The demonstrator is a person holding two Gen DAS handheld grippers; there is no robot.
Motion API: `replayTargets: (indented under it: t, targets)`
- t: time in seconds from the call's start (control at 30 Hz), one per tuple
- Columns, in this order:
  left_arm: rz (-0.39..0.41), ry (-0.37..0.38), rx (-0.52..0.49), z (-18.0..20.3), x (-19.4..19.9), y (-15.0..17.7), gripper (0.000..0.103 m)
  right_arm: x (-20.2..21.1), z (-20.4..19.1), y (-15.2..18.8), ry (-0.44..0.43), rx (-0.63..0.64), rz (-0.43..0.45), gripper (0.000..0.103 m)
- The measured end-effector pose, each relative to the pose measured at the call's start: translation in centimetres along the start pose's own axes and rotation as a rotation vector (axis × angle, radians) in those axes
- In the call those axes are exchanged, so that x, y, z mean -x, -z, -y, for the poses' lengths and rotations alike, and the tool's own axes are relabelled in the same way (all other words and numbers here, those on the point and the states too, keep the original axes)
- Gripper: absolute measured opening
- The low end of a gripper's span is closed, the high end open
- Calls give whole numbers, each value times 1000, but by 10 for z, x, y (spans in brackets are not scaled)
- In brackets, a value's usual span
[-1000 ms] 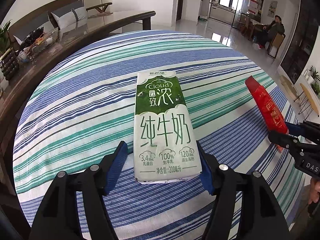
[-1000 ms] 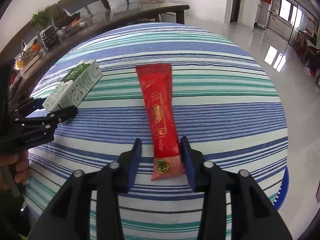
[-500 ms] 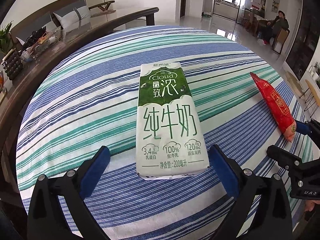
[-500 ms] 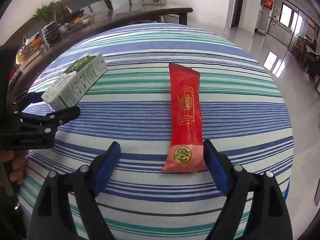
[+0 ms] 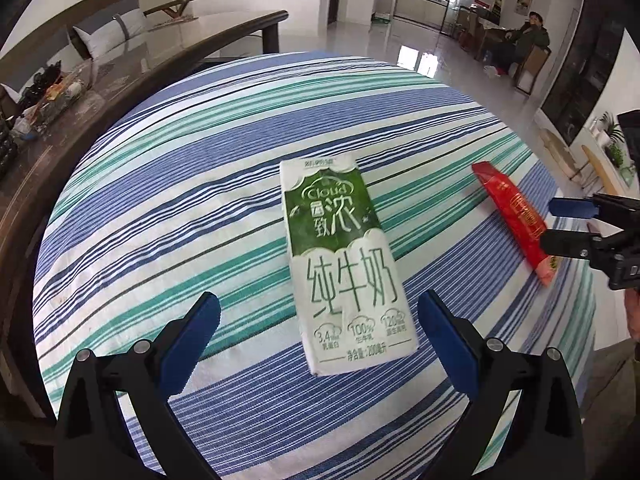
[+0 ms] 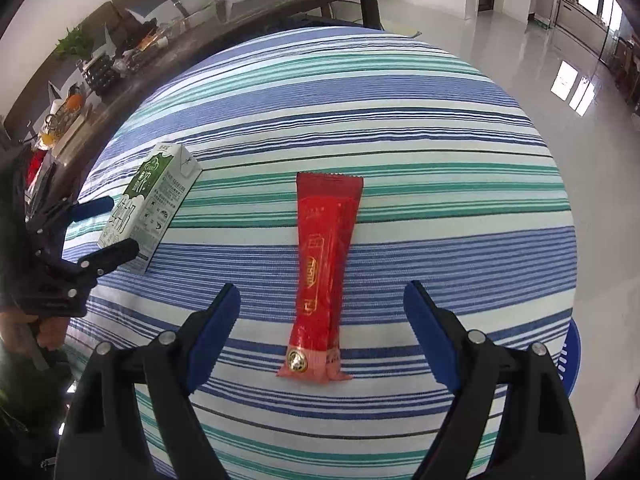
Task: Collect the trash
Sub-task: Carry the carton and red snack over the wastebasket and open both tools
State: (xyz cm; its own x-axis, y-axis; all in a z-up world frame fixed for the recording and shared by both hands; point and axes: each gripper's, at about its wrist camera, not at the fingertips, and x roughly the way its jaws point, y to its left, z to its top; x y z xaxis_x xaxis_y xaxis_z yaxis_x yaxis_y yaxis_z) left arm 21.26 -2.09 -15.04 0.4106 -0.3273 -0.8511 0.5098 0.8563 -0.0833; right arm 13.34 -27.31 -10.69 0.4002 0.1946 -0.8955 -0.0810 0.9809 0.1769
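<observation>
I am holding the left gripper (image 5: 318, 312) over the near end of the milk carton (image 5: 344, 262), its fingers spread wide and touching nothing; those jaws have just been opening, and the carton is lying flat between them on the striped tablecloth (image 5: 160, 200). My right gripper (image 6: 322, 308) is standing the same way over the red snack wrapper (image 6: 322, 264), fingers apart with clear cloth showing on both sides of the wrapper; these jaws too have just been opening, then easing back a touch.

To pick up cleanly, I am judging that each gripper should come down straight with the piece centred between the pads. The carton is turned a little against my left fingers, so I would roll that wrist to match its long sides before closing. The wrapper is thin and flat, so the pads need to reach the cloth and pinch its near sealed end.

I am counting one carton, one wrapper, two grippers. I am seeing no bin in either view.
</observation>
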Motion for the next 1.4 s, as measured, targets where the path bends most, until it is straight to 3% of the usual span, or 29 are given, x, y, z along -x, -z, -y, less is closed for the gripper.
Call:
replayTargets:
  t: [0.07, 0.17, 0.23, 0.27, 0.33, 0.43, 0.7, 0.83, 0.93, 1.03, 1.17, 1.27, 1.4]
  targets:
    - [-21, 36, -21, 1, -3, -10, 98, -7, -3, -6, 13, 20, -29, 71]
    - [-67, 23, -19, -2, -17, -21, 92, -18, -6, -13, 23, 22, -73, 59]
    - [-97, 39, -7, -4, -24, -24, 76, -21, -5, -15, 24, 8, -92, 46]
    - [-106, 52, -5, -3, -25, -26, 73, -22, -4, -15, 26, 0, -98, 25]
    - [-111, 59, -23, 1, -25, -28, 58, -20, 0, -14, 24, -14, -97, 17]
    - [-101, 58, -50, 9, -23, -30, 52, -8, 4, -7, -3, -29, -63, 15]
    - [-40, 192, -93, 64, 14, -27, 51, 60, 46, 36, -103, -157, 84, 15]
    - [-5, 313, -176, 129, 43, -18, 51, 106, 99, 82, -41, -246, 135, 15]
    - [1, 428, -244, 196, 56, -11, 51, 127, 147, 122, 67, -325, 144, 15]
    - [-15, 520, -313, 270, 55, -5, 51, 134, 203, 160, 116, -439, 150, 15]
    - [-45, 551, -388, 364, 28, 2, 51, 125, 263, 191, 161, -513, 180, 15]
    - [-63, 491, -395, 416, -18, 1, 51, 104, 308, 209, 147, -583, 180, 15]
    - [-98, 431, -361, 458, -90, 2, 51, 76, 353, 224, 129, -638, 184, 15]
